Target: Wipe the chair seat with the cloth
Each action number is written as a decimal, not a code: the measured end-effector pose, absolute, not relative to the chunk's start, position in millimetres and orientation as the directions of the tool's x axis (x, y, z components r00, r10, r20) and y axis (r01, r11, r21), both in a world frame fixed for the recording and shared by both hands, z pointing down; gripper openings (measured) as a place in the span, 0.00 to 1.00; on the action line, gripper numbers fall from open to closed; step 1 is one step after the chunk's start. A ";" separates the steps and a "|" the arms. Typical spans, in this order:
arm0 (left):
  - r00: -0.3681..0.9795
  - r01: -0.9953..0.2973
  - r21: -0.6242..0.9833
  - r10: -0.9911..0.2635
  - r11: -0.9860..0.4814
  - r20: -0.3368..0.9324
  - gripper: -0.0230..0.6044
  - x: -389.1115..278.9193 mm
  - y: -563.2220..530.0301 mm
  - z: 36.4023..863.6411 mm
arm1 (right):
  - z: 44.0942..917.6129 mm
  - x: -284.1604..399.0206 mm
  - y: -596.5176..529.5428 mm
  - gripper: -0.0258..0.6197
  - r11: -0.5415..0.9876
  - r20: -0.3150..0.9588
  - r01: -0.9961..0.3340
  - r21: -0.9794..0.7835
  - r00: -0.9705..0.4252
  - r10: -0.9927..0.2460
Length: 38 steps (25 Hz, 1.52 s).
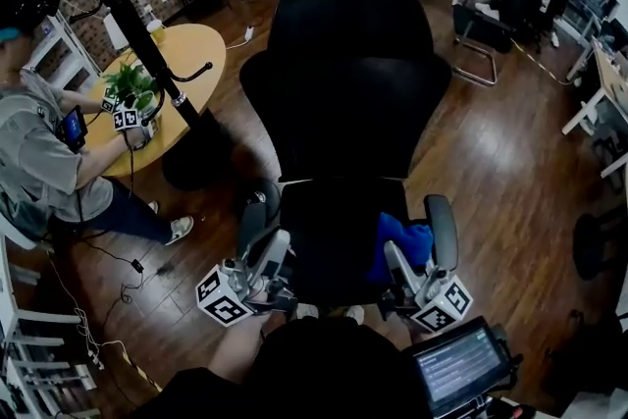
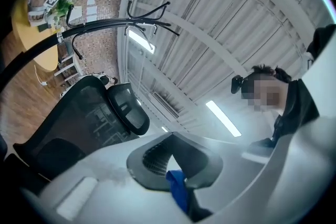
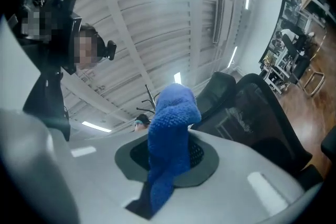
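1. Chair seat (image 1: 329, 231): black, in the centre of the head view, with the black backrest (image 1: 343, 83) above it and a grey armrest (image 1: 443, 229) on the right side.

2. Cloth (image 1: 404, 245): blue, bunched at the right edge of the seat, just inside that armrest.

3. Right claw (image 1: 397, 262): at the front right corner of the seat, closed on the cloth. In the right gripper view the cloth (image 3: 170, 139) stands up out of the claw (image 3: 168, 162), pinched between the two grey pads.

4. Left claw (image 1: 270, 260): at the front left edge of the seat, well apart from the cloth. In the left gripper view the claw (image 2: 176, 165) has its pads together. A small blue sliver (image 2: 178, 191) shows at the seam; what it is cannot be told.

5. Surroundings: a wooden floor (image 1: 510, 162); a round yellow worktop (image 1: 191, 49) at upper left carrying a green plant (image 1: 132, 83); a seated person (image 1: 44, 162) beside it; a black coat stand (image 1: 123, 15).
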<state>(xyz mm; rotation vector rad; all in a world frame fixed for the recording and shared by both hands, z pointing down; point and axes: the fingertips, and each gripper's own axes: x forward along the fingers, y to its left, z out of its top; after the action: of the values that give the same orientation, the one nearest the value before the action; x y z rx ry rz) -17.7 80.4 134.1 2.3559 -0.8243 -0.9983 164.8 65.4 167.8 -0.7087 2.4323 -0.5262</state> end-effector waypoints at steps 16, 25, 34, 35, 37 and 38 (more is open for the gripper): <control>0.580 -0.320 0.575 -0.636 -0.753 -0.510 0.02 -42.4 220.6 135.8 | 149.8 141.7 207.0 0.12 0.784 -0.405 -0.405 -0.471 -0.690 -0.600; 0.499 -0.356 0.619 -0.703 -0.700 -0.507 0.02 -90.2 308.3 150.0 | 138.8 134.7 293.2 0.12 0.819 -0.432 -0.372 -0.436 -0.712 -0.553; 0.553 -0.288 0.548 -0.604 -0.785 -0.575 0.02 -20.4 325.0 118.5 | 118.0 177.8 316.7 0.12 0.843 -0.491 -0.376 -0.386 -0.689 -0.532; 0.563 -0.280 0.539 -0.590 -0.794 -0.578 0.02 -11.8 326.9 116.2 | 118.6 181.9 319.7 0.12 0.842 -0.492 -0.380 -0.382 -0.688 -0.534; 0.576 -0.272 0.530 -0.578 -0.803 -0.579 0.02 -0.3 330.5 114.1 | 120.4 187.4 325.8 0.12 0.841 -0.494 -0.382 -0.383 -0.685 -0.536; 0.579 -0.272 0.528 -0.575 -0.805 -0.578 0.02 3.5 332.3 113.7 | 120.4 189.6 329.0 0.12 0.842 -0.496 -0.381 -0.382 -0.684 -0.534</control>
<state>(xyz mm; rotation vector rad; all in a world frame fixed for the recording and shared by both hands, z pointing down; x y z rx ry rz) 3.5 332.3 113.7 2.4293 -0.6843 -1.0886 189.6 329.0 120.4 -0.6654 2.4046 -0.3308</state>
